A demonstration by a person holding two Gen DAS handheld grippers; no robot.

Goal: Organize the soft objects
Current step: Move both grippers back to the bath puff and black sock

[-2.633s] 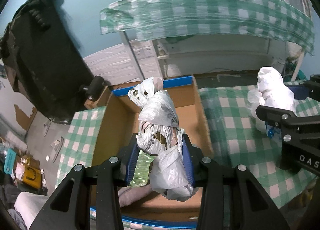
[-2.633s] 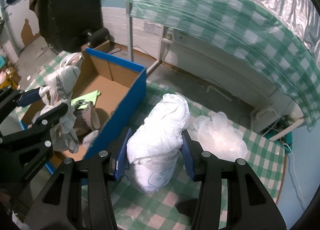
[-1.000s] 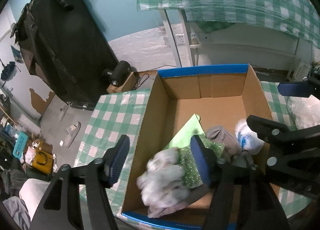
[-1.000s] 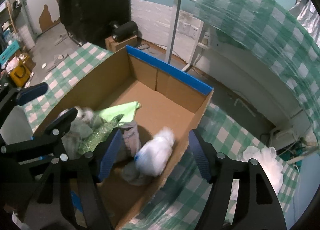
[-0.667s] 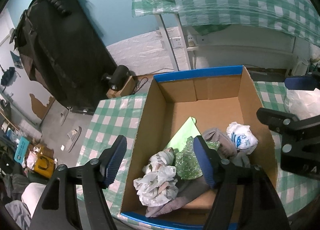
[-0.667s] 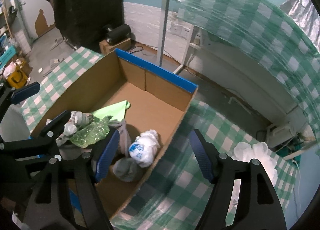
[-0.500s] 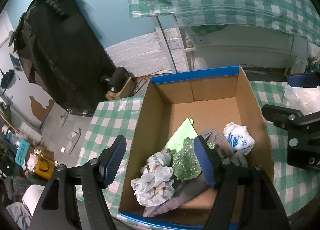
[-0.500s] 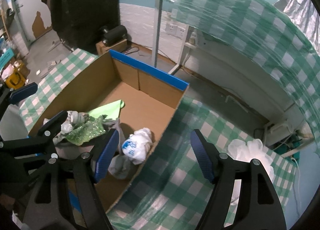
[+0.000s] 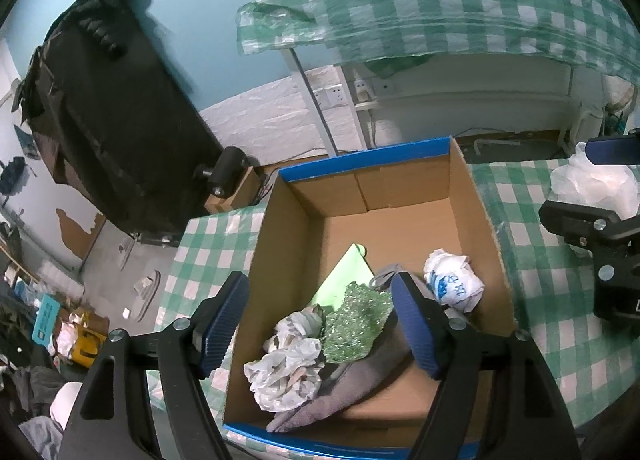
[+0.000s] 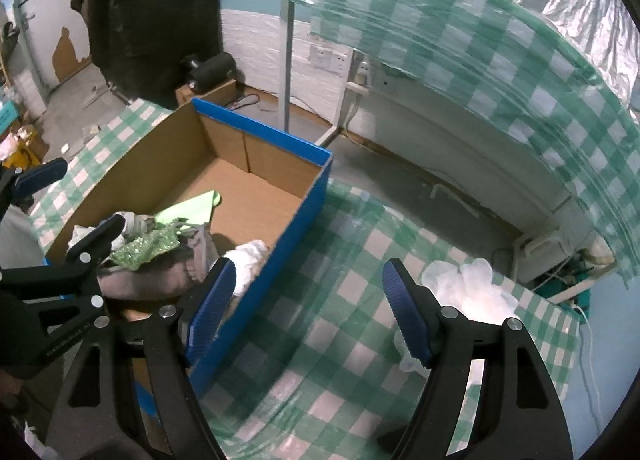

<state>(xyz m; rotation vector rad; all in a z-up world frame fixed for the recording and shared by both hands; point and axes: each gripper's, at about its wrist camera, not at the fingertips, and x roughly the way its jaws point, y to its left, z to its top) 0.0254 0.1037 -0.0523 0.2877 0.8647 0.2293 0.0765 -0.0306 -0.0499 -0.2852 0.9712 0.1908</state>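
Right tongs [image 10: 306, 300]: jaws wide and empty, only checked cloth between them.
Left tongs [image 9: 320, 324]: jaws opening, holding nothing, hanging over the near end of the cardboard box [image 9: 476, 196].
Remaining thing: a crumpled clear plastic bag [image 10: 472, 292] lay on the desk [image 10: 340, 360], out to the right of the box and well apart from it.
Bearing: the bag sat just beyond the right tongs' right-hand finger, ahead and to the right of the gap.
Long axis: none I could make out; it was a rounded heap.
Nearer hand: the right, plainly; from the left wrist view the bag [image 9: 592, 188] showed only past the right tongs.
Already boxed: a white printed bag [image 9: 454, 286], green glittery cloth [image 9: 356, 324], grey cloth [image 9: 360, 384] and a mottled bag [image 9: 288, 364].
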